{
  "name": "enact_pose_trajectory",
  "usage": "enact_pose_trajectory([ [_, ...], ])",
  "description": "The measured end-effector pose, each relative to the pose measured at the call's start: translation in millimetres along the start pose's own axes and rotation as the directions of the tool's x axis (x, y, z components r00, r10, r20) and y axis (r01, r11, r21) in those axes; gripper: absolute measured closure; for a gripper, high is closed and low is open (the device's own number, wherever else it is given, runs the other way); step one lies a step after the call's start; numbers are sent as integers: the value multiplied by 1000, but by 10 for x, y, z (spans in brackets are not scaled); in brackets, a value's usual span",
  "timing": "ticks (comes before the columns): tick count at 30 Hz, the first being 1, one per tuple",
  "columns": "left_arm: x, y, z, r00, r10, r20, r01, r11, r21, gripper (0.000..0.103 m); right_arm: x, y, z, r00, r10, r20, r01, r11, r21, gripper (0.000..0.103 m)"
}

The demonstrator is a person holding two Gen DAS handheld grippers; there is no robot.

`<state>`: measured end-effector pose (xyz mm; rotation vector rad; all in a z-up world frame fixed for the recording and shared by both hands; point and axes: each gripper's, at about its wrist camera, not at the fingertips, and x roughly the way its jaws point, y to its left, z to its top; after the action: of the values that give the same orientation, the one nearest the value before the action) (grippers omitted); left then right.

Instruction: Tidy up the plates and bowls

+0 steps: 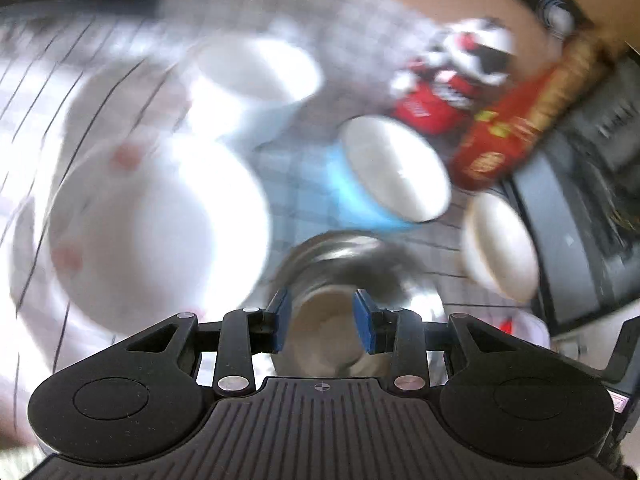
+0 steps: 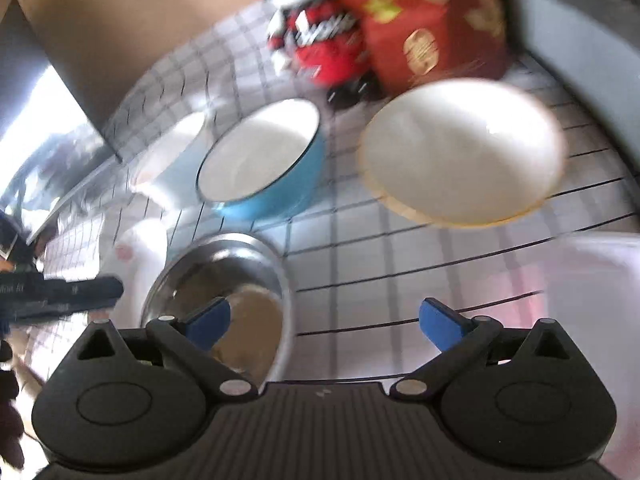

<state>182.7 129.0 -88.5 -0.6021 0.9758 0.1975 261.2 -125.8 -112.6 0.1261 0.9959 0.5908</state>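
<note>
The left gripper (image 1: pixel 321 320) is seen half open above a steel bowl (image 1: pixel 352 264), nothing gripped; a blue bowl (image 1: pixel 380 176) and a white plate (image 1: pixel 160 232) are blurred beyond

Blue bowl (image 2: pixel 264 168) w/ white inside; grid-check cloth (image 2: pixel 400 264); red box (image 2: pixel 432 28).

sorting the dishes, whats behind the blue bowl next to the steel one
Behind the blue bowl stand a red-and-black plush toy and a red box. The bowl's rim hides the cloth just behind it, and blur obscures detail.
</note>
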Motion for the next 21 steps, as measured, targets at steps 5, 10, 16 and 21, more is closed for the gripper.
enact_pose_trajectory([
  [5, 151, 202, -143, 999, -9, -41, 6, 997, -81, 65, 168, 209, 89, 999, 18, -30, -20, 997, -80, 16],
  [10, 319, 325, -192, 994, -85, -72, 75, 989, -127, 67, 328, 277, 93, 992, 68, -110, -72, 997, -33, 39],
  [16, 279, 340, -262, 982, -91, -164, 79, 994, -77, 69, 203, 294, -78, 983, 93, -158, -94, 996, -3, 39],
  [21, 211, 387, -385, 971, -104, -213, 100, 995, -32, 73, 85, 311, -292, 975, 101, -198, -108, 994, -24, 39],
])
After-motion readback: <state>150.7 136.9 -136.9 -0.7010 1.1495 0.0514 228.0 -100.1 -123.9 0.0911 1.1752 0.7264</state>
